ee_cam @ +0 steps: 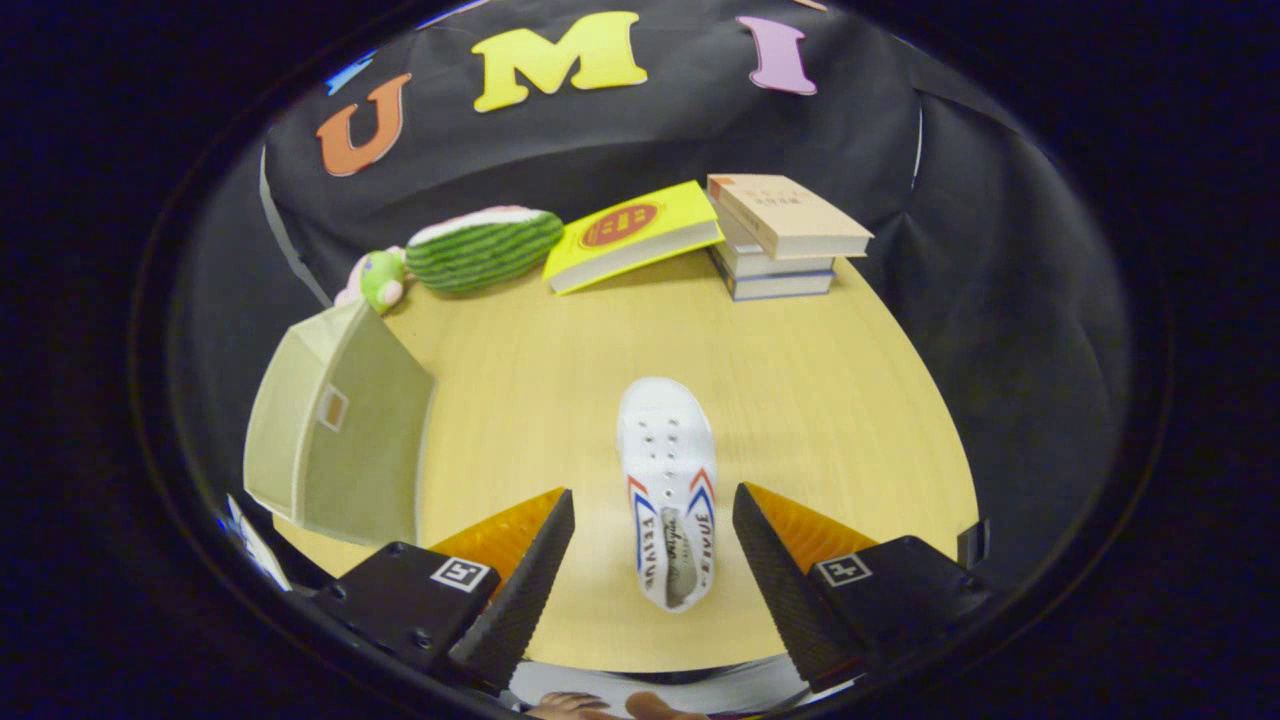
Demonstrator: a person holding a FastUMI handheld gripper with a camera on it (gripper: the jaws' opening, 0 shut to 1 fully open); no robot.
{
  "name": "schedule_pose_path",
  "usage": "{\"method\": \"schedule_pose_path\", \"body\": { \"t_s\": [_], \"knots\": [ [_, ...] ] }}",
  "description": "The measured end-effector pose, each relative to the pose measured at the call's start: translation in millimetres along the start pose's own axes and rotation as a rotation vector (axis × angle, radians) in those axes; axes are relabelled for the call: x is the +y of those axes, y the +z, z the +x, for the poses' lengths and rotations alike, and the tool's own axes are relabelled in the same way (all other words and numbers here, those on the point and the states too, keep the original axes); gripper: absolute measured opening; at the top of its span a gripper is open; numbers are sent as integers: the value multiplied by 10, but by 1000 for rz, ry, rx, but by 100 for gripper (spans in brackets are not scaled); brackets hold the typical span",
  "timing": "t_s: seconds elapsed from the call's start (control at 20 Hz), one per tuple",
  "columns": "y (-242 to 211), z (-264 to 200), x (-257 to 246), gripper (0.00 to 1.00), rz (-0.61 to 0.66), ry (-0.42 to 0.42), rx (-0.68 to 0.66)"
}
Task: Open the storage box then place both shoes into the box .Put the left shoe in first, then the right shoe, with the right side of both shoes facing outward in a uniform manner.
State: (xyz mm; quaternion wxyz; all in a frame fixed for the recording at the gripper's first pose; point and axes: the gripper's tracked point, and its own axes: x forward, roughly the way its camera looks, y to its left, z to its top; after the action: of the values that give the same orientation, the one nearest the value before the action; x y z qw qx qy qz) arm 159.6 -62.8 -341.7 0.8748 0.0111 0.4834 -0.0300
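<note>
Storage box (335, 435) interior hidden; person's hand (600, 706) cut off below gripper (652, 505), fingers apart.

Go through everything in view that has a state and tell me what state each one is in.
tongs: open, fingers either side of the shoe, not touching it
white shoe: upright on its sole on the table, toe pointing away
storage box: on the table beside the tongs; cannot tell if open
yellow book: closed, propped on the stack
book stack: closed, piled flat
</note>
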Motion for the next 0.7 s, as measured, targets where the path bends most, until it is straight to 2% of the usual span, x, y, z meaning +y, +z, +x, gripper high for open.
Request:
{"method": "schedule_pose_path", "body": {
  "t_s": [0.25, 0.45, 0.5, 0.65, 0.7],
  "knots": [
    [-230, 425, -374, 100, 10, -55, 124],
    [-364, 707, -338, 100, 46, 3, 215],
    [-382, 789, -402, 98, 51, -19, 225],
    [-411, 892, -406, 91, 66, -8, 242],
    [-444, 927, -289, 87, 69, 47, 264]
  ]
}}
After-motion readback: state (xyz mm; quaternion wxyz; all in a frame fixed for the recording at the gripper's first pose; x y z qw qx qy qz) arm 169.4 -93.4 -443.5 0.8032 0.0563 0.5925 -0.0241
